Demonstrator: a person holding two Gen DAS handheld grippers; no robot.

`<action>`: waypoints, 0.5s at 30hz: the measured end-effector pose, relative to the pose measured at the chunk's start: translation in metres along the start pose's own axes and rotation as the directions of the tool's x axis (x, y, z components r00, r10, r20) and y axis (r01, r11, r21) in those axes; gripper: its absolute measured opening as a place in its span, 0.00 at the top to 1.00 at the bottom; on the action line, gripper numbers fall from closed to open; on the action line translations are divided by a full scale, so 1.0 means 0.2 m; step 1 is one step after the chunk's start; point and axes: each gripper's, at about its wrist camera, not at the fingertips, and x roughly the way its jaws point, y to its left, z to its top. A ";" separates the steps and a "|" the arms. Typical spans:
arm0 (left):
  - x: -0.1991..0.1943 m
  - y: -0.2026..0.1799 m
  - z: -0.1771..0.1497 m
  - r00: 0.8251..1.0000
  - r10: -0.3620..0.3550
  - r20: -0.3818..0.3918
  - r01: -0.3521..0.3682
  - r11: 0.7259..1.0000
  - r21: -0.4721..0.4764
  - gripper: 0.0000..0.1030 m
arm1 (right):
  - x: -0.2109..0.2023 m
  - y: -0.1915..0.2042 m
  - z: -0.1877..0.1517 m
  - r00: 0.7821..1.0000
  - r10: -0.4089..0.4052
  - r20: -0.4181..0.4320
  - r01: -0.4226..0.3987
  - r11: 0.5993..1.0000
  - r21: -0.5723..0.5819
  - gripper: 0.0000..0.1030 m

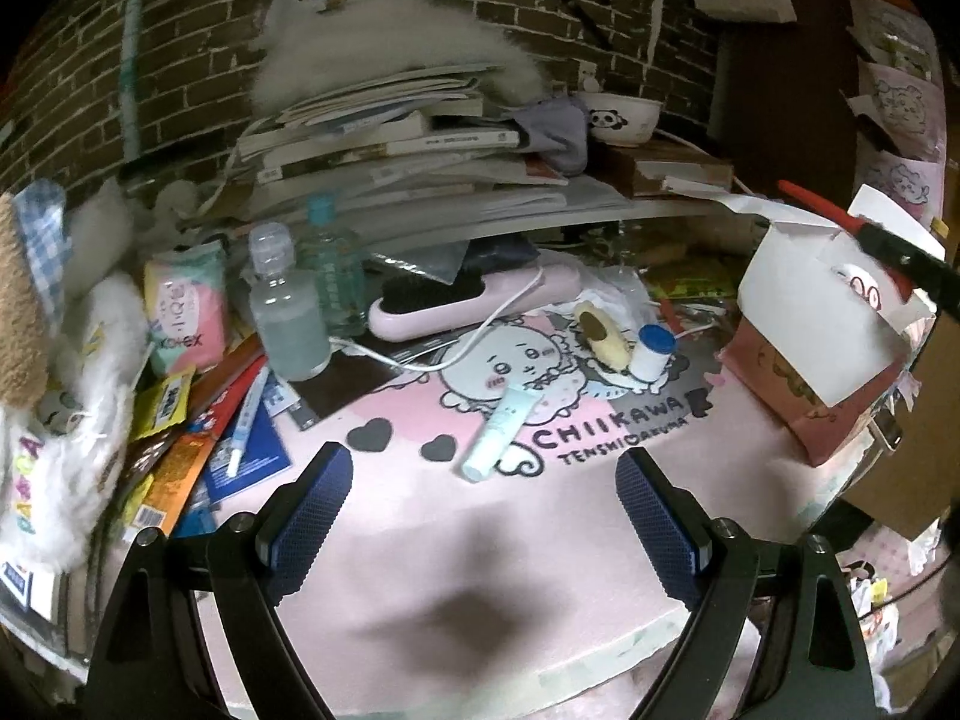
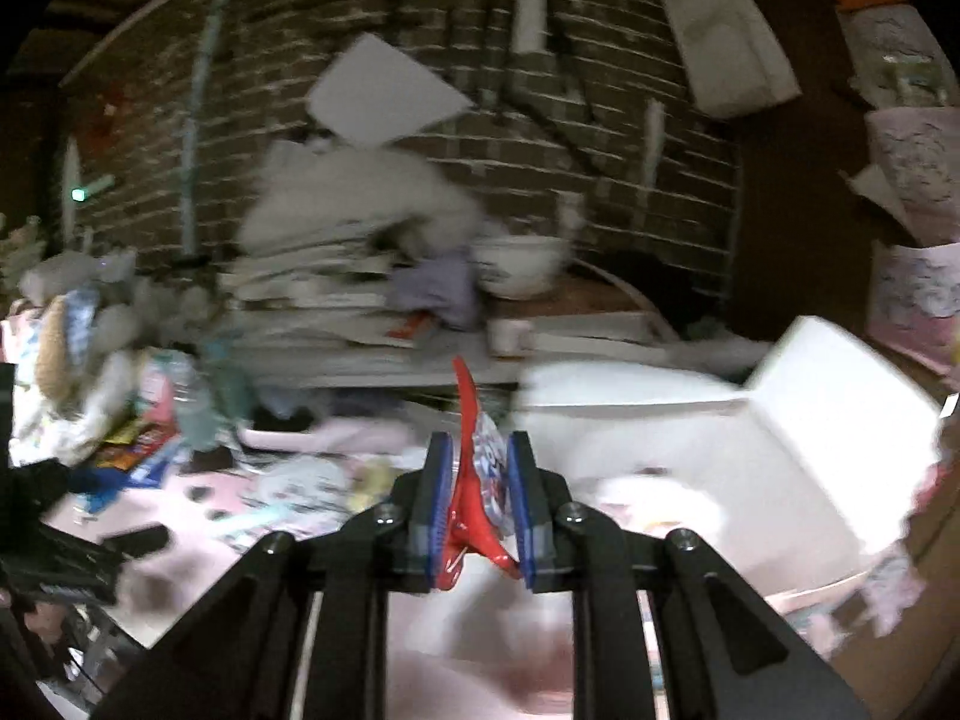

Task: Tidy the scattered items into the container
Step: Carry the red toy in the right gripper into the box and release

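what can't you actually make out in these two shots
- Red packet in the right tool: print unreadable, motion blur, pads cover its sides.
- White box, left wrist view: inside hidden by its wall and flaps.
- Desk clutter, right wrist view: smeared by blur.
- Right tool, left wrist view: cut off by the picture's edge.

Black tool [image 1: 483, 516] (blue textured pads [image 1: 312, 516])

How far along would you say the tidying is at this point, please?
Early, it seems. Nothing can be confirmed inside the white box. In hand: the right gripper is shut on a red packet near the box. Left: the tube, small jar and bottles; the left gripper is open, empty.
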 end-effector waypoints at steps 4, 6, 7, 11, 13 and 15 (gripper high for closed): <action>0.02 -0.05 0.02 1.000 -0.013 0.000 0.013 1.000 0.009 0.14 | -0.03 -0.23 0.03 0.995 -0.050 -0.087 0.052 0.999 0.012 0.85; 0.03 -0.08 0.03 1.000 -0.019 0.001 0.019 1.000 0.017 0.14 | -0.03 -0.31 0.04 0.989 -0.092 -0.114 0.091 0.996 -0.009 0.85; 0.03 -0.09 0.04 1.000 -0.021 0.001 0.021 1.000 0.023 0.14 | -0.03 -0.33 0.04 0.986 -0.108 -0.126 0.106 0.994 -0.024 0.85; 0.05 -0.15 0.05 1.000 -0.019 -0.003 0.019 0.999 0.044 0.14 | 0.04 -0.44 0.03 0.969 -0.090 -0.229 0.088 0.996 -0.019 0.85; 0.06 -0.18 0.05 1.000 -0.016 -0.010 0.017 0.998 0.055 0.14 | 0.09 -0.48 0.01 0.956 -0.055 -0.288 0.063 0.998 0.018 0.85; 0.07 -0.19 0.06 1.000 -0.011 -0.017 0.012 0.998 0.064 0.14 | 0.13 -0.51 0.00 0.944 -0.043 -0.326 0.057 0.998 0.031 0.84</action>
